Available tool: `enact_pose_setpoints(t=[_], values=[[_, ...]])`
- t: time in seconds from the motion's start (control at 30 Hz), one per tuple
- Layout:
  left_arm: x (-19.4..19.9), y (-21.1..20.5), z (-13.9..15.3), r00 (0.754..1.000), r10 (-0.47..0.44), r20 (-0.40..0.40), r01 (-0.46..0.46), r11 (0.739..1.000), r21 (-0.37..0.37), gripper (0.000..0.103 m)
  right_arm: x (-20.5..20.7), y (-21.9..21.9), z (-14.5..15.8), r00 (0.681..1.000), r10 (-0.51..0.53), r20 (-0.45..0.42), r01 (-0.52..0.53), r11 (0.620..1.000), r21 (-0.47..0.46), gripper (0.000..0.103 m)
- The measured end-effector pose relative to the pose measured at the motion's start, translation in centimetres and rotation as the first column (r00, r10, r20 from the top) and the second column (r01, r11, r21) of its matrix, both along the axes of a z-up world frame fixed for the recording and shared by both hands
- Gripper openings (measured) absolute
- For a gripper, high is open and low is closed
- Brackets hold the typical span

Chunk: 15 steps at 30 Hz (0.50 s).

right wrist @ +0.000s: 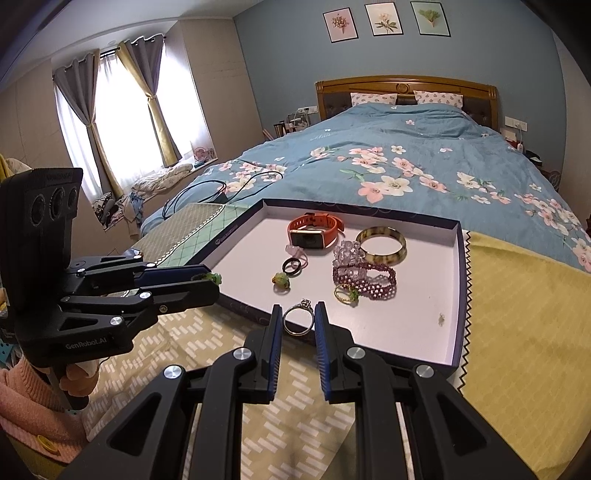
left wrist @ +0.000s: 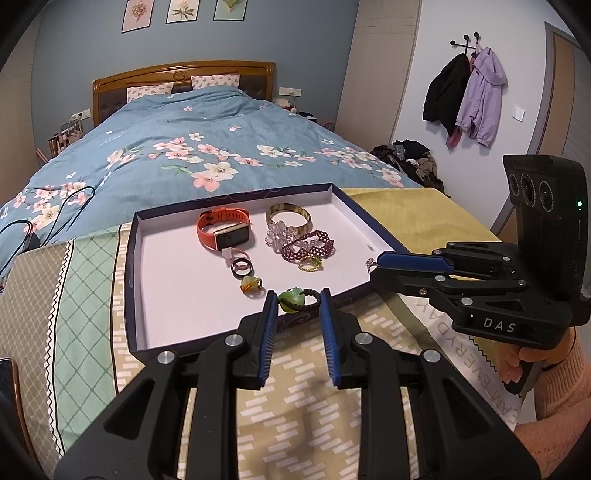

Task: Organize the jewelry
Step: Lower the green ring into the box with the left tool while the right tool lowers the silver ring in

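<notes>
Over the near edge of a shallow white-lined box lid (left wrist: 155, 288), the left gripper (left wrist: 298, 299) pinches a green stone ring on a dark cord (left wrist: 293, 297); the right gripper (right wrist: 298, 315) pinches a silver gemstone ring (right wrist: 299, 317).

Bed covered by blue floral duvet (left wrist: 192, 147), far. Three botanical prints (right wrist: 386, 19) hung above wooden headboard (left wrist: 184, 75). Jackets (left wrist: 465, 96) hung on right wall. Curtained window (right wrist: 122, 107) seen left.
</notes>
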<state>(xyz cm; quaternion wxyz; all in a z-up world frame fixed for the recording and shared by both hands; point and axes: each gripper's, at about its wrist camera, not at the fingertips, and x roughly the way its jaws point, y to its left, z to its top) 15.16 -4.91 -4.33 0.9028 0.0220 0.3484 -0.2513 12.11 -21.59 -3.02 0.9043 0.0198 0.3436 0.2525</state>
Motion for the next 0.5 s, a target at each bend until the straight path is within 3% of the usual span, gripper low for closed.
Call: enact_pose_setpoints(t=[0.5], values=[[1.1, -0.3, 0.4, 1.000, 0.021, 0.023, -0.021, 1.000, 0.015, 0.023, 1.1, -0.1, 0.1, 1.000, -0.019, 0.005, 0.019, 1.000, 0.000, 0.016]])
